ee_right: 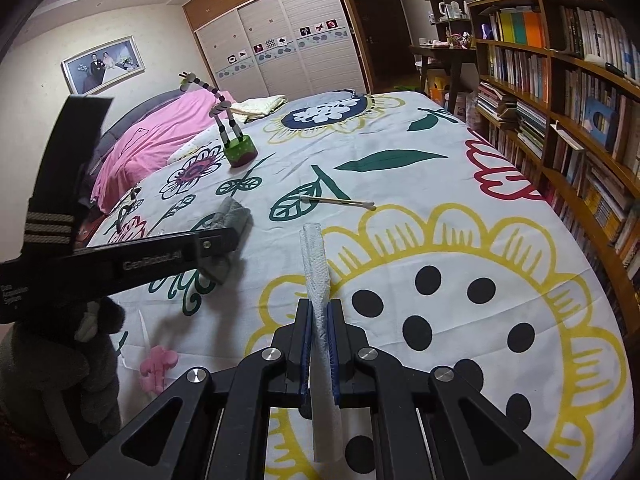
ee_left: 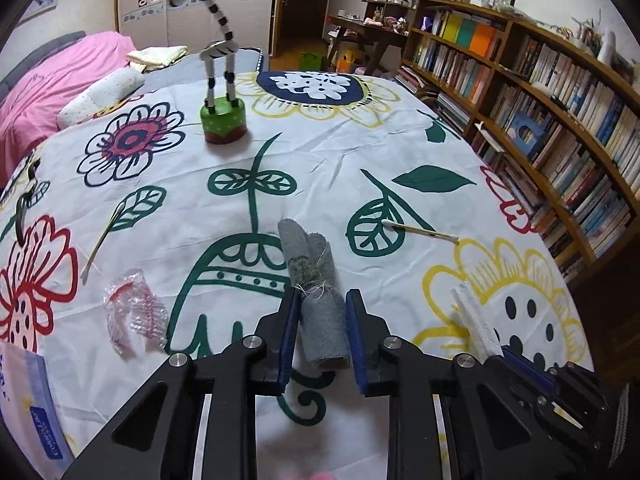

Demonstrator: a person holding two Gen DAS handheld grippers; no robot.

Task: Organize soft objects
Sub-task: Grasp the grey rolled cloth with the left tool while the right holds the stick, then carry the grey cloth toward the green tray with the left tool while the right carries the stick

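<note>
Between the narrowed jaws of the left gripper (ee_left: 322, 312) lies the grey cloth roll (ee_left: 314, 280), lengthwise along the fingers, both pads against its sides, while the right gripper (ee_right: 319, 320) grips a white strip (ee_right: 318, 276).

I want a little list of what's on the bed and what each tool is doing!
surface: flowered bedsheet
left tool: around the grey felt roll, pads at its sides
right tool: shut on a white mesh strip
toy: zebra-striped giraffe standing upright
cotton swabs: one on a leaf print, one further left
wrapper: clear plastic, left of the roll
</note>
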